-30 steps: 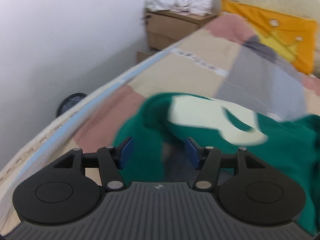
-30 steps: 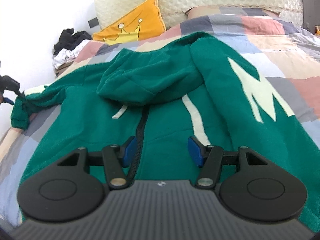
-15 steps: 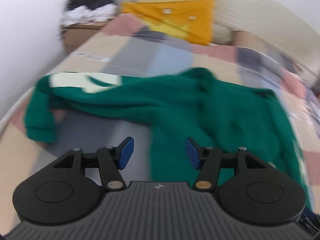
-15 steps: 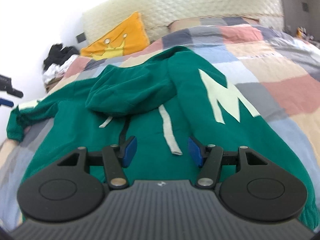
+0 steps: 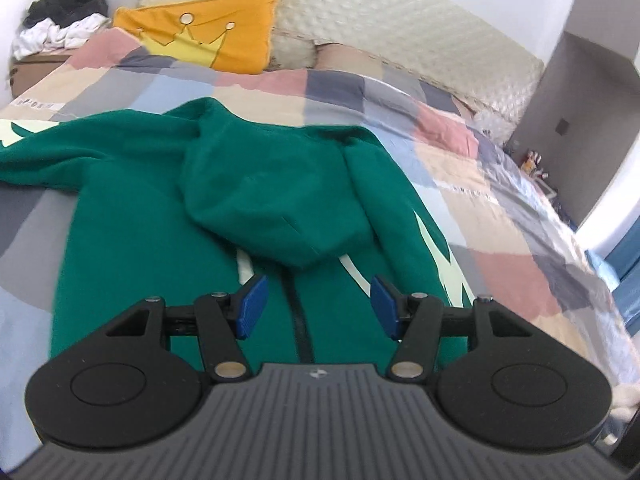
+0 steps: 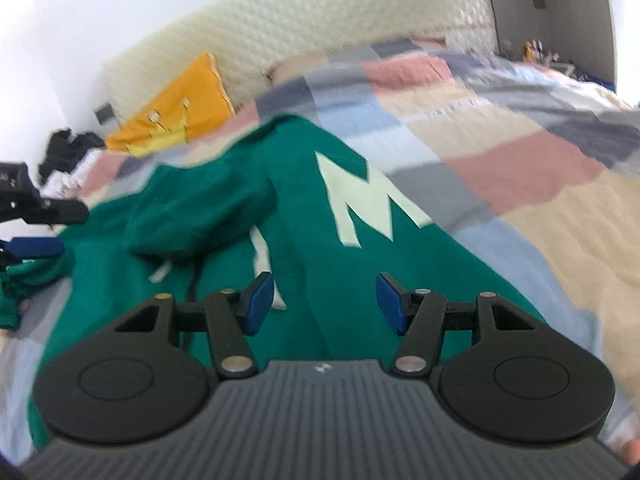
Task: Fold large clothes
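Right at the bottom of the left wrist view, the left tool [image 5: 318, 306] hangs with its blue pads parted and nothing between them, poised over the zipper [image 5: 298, 320] of the green hoodie [image 5: 132, 240]. Same story for the right tool [image 6: 325, 306]: jaws apart, empty, with green cloth filling the frame just beyond them. The hoodie lies spread on the patchwork bed [image 5: 500, 216], its long axis running straight away from both tools toward the headboard [image 5: 400, 28], hem nearest, hood [image 5: 276, 200] flopped down over the chest. The next fold looks to hinge on the sleeves: the sleeve with the pale M [image 6: 368, 200] runs up ahead of the right tool, so that one's the right hand's to take. The left view shows the other sleeve [image 5: 52, 148] trailing off to the frame's left edge; the right view shows that M clearly, where the left catches only slivers. Far back, a yellow crown pillow [image 5: 204, 28].
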Demonstrator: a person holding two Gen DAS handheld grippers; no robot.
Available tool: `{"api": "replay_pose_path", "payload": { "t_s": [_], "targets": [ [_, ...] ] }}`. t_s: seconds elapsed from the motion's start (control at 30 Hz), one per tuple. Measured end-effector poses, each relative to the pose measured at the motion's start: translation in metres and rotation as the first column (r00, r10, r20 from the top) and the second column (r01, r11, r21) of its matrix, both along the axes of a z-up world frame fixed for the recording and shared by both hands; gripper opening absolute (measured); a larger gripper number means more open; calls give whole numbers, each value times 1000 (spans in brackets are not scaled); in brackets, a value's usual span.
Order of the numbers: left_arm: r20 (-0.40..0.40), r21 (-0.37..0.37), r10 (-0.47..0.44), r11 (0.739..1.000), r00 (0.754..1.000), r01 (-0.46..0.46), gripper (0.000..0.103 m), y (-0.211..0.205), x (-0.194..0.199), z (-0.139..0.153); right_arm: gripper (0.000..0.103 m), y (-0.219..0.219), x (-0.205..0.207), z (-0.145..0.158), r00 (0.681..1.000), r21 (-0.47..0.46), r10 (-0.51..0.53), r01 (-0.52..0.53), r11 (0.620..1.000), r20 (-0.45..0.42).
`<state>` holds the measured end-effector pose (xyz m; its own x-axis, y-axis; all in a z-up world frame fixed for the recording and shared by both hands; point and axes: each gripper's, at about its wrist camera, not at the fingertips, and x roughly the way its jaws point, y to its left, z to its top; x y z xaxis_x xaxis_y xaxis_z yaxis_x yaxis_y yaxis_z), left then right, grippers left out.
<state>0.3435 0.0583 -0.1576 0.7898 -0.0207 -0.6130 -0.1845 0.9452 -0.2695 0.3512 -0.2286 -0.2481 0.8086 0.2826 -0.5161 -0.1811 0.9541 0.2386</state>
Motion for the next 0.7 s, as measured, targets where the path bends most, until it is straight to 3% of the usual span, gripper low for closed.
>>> {"api": "replay_pose_path", "payload": {
  "t_s": [0.23, 0.3, 0.4, 0.53, 0.7],
  "targets": [
    [37, 80, -40, 996, 999, 36, 63, -33, -12, -35, 59, -1, 5, -19, 993, -61, -27, 20, 998, -111],
    [41, 56, -28, 998, 999, 25, 63, -26, -15, -41, 59, -2, 6, -25, 990, -92, -48, 36, 995, -132],
    [51, -17, -25, 1000, 998, 26, 63, -9, -21, -45, 58, -8, 7, -28, 985, -66, -80, 70, 995, -153],
    [48, -2, -13, 1000, 999, 13, 63, 1, -35, -48, 49, -15, 4, -22, 979, -72, -171, 163, 984, -112],
    [66, 31, 15, 999, 998, -17, 63, 7, -53, -44, 50, -26, 4, -21, 958, -94, -266, 256, 962, -110]
  ]
}}
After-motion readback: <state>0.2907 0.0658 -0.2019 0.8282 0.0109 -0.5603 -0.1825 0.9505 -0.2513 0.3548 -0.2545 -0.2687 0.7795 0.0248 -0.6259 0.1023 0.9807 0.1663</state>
